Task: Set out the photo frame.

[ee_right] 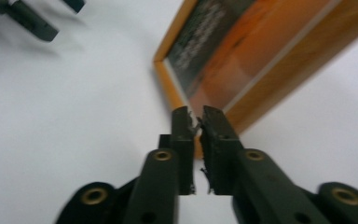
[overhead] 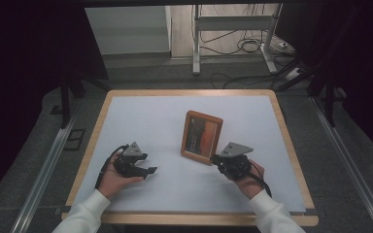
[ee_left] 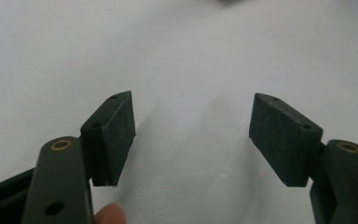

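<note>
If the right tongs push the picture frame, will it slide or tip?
The picture frame looks rigid, with a wooden border. It seems to stand tilted on the table, so a push high up may tip it. Its glossy front suggests glass, probably fragile.

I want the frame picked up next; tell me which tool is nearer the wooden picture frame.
Right. The right tool sits at the wooden picture frame's near right corner, jaws closed against its edge. The left tool rests apart to the frame's left, jaws open over bare white table.
</note>
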